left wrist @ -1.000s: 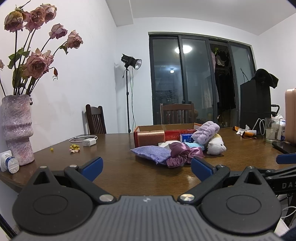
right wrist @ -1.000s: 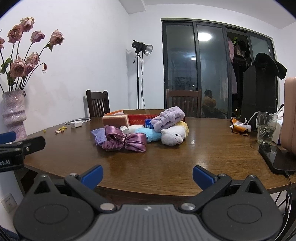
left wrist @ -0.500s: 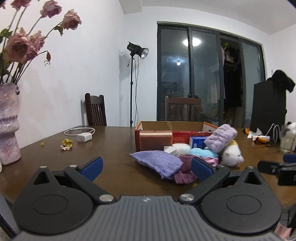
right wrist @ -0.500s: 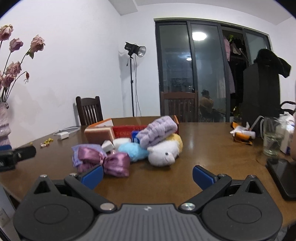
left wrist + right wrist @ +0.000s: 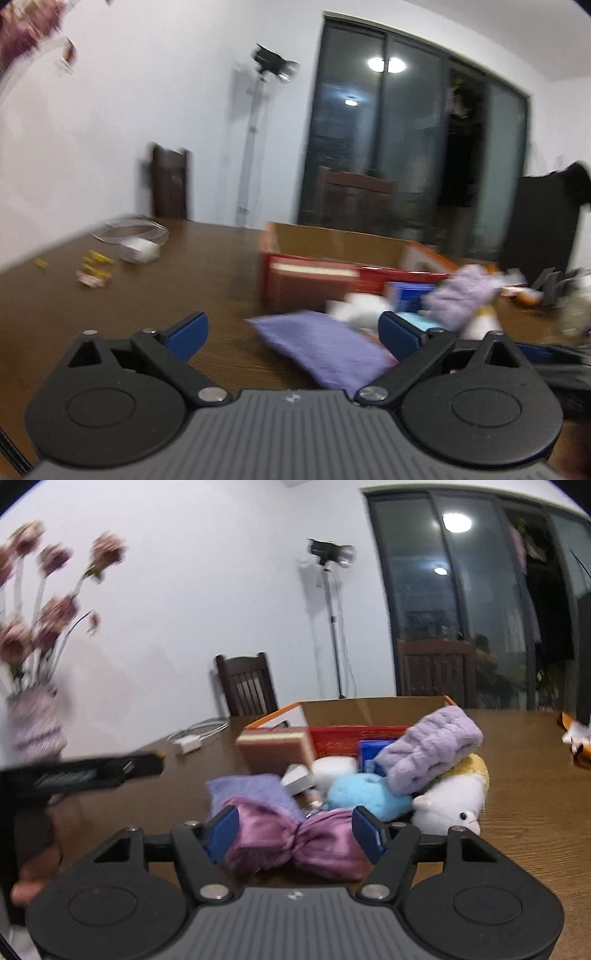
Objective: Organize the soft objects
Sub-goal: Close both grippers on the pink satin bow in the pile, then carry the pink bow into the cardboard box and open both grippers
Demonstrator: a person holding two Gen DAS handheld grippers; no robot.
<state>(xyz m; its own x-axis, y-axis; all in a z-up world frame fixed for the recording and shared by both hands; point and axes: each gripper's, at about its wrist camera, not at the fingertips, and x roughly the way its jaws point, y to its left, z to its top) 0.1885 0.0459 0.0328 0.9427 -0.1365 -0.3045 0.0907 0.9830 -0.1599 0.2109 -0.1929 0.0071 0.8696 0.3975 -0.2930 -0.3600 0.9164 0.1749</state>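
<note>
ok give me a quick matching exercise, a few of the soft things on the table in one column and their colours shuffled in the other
Things:
1. bow
2. headband
3. round plush
4. plush with an eye

Colours:
A. white
B. light blue
C. shiny pink-purple
D. pale lilac

Pairs: 1-C, 2-D, 3-B, 4-A
</note>
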